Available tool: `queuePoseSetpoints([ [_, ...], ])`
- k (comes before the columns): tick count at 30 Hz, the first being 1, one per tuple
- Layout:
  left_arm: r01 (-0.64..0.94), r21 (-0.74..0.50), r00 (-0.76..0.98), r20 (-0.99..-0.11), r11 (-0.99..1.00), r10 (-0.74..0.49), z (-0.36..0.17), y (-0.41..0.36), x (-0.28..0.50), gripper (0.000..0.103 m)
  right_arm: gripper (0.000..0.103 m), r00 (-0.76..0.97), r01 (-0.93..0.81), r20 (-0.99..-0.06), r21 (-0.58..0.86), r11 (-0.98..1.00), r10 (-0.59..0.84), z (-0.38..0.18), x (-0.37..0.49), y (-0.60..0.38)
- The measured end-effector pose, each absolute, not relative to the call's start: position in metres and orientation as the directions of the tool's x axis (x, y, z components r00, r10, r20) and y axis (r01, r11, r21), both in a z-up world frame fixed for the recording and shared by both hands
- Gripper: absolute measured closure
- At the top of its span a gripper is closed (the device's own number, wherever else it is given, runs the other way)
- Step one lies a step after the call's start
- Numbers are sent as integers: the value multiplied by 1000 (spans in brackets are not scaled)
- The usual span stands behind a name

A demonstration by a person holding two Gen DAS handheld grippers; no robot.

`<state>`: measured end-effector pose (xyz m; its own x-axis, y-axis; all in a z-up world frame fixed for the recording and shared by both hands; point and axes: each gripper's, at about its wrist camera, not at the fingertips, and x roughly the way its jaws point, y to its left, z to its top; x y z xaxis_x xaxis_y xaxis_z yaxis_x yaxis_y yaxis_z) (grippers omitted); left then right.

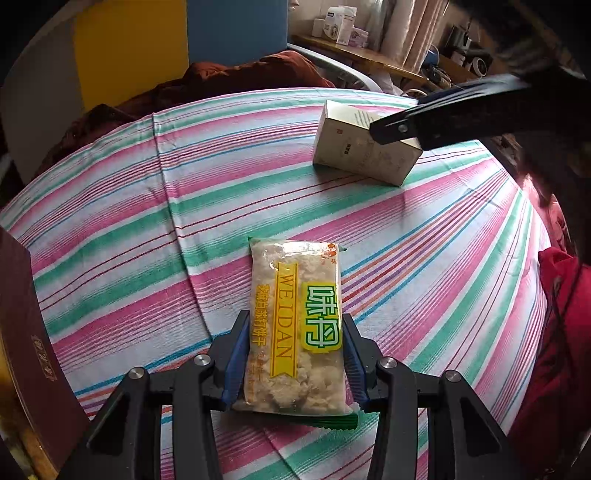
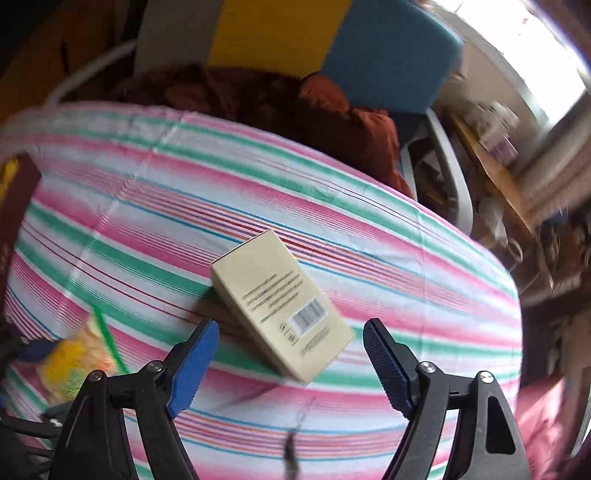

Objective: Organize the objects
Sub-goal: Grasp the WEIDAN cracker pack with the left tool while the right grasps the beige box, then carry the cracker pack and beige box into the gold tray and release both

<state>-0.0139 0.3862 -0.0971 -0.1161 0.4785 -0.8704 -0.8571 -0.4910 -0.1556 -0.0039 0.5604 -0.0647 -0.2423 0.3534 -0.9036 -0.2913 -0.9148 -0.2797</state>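
A clear snack packet (image 1: pixel 295 325) with yellow and green lettering lies lengthwise on the striped cloth (image 1: pixel 110 221). My left gripper (image 1: pixel 295 321) is shut on it, with the blue pads pressing its two long sides. In the right wrist view the same packet (image 2: pixel 77 358) shows blurred at the lower left. A cream carton (image 2: pixel 280 302) with a barcode lies flat on the cloth. My right gripper (image 2: pixel 291 343) hangs open just above it, and its pads stand apart from the carton's near end. In the left wrist view that carton (image 1: pixel 354 155) sits at the far right under a black finger (image 1: pixel 395 129).
A dark maroon box (image 1: pixel 29 354) stands at the left edge. A rust-red blanket (image 1: pixel 240 77) is heaped beyond the far edge, with a red cloth (image 1: pixel 561 332) at the right. A shelf with small boxes (image 1: pixel 343 26) is behind.
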Motion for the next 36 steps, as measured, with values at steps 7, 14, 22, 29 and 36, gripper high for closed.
queuePoseSetpoints([
  [7,-851,-178,-107,-863,-495,494,-95,380,-23,57,33,-174,-257,-934,-262,-930,311,-90,-26,570],
  [14,-863,-152,-134,-851,-482,508,-93,375,-16,57,50,-250,-359,-934,-156,-920,256,-82,11,545],
  [22,-850,-161,-142,-847,-502,512,-84,353,-8,57,53,-303,-434,-943,8,-901,137,-95,38,507],
  [29,-827,-114,-250,-804,-551,540,-55,319,-3,57,54,-318,-454,-934,-1,-891,163,-93,40,488],
  [36,-786,-81,-354,-753,-613,554,-25,272,-2,57,54,-382,-426,-915,51,-903,128,-77,36,460],
])
